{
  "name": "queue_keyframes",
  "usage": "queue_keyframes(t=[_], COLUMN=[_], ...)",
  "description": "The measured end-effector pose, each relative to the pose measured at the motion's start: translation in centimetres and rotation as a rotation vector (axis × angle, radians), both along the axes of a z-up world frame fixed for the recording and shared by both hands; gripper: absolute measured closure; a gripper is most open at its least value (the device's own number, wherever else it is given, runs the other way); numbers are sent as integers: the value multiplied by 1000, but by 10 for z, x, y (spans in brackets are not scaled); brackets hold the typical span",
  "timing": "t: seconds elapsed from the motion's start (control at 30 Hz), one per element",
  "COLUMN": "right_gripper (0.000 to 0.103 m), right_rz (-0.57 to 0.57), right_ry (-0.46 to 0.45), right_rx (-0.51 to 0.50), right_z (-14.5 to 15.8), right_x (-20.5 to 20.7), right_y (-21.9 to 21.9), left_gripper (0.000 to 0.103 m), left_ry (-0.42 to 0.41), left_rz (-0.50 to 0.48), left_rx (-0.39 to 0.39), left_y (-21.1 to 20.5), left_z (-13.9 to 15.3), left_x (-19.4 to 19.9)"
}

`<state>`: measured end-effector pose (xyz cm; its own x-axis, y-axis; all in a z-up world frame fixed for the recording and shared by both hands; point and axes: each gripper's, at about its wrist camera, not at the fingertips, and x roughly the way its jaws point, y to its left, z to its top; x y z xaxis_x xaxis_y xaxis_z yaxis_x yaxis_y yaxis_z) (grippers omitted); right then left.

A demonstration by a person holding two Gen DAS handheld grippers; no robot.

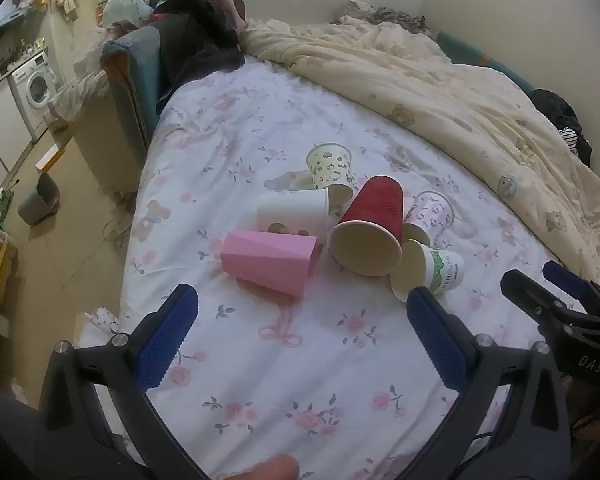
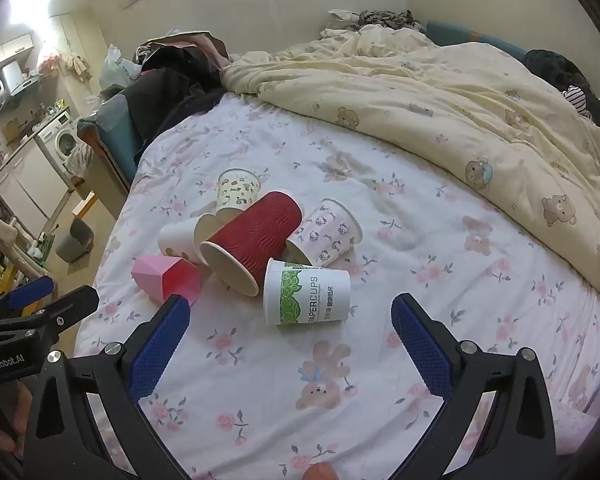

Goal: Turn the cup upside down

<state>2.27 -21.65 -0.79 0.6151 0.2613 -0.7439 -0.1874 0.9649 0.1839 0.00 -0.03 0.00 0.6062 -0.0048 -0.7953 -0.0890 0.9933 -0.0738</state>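
Several cups lie on their sides in a cluster on the flowered bedsheet (image 1: 284, 360). A pink faceted cup (image 1: 270, 262) (image 2: 166, 274) lies at the left. A red ribbed paper cup (image 1: 370, 226) (image 2: 252, 240) has its mouth towards me. A white cup with a green band (image 1: 430, 270) (image 2: 306, 298) lies nearest. A plain white cup (image 1: 294, 210), a yellow patterned cup (image 1: 330, 168) and a pink patterned cup (image 1: 430, 216) lie behind. My left gripper (image 1: 300, 310) is open and empty, short of the cluster. My right gripper (image 2: 290, 320) is open and empty, just short of the green-band cup.
A cream bear-print duvet (image 2: 440, 92) is bunched along the far and right side of the bed. Dark clothes (image 1: 204, 32) are piled at the bed's far left corner. The bed's left edge drops to the floor, where a grey bin (image 1: 40, 198) stands.
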Motion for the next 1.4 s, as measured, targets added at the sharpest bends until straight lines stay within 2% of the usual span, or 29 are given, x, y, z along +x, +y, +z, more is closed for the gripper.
queue_keyframes(t=[1.4], right_gripper=[0], right_rz=[8], right_ry=[7], right_rx=[0], right_z=[-3], right_x=[-2], right_y=[2], left_gripper=[0], left_ry=[-1], left_rz=[-4], left_rx=[-3], left_y=[0], left_z=[-2], left_x=[-2])
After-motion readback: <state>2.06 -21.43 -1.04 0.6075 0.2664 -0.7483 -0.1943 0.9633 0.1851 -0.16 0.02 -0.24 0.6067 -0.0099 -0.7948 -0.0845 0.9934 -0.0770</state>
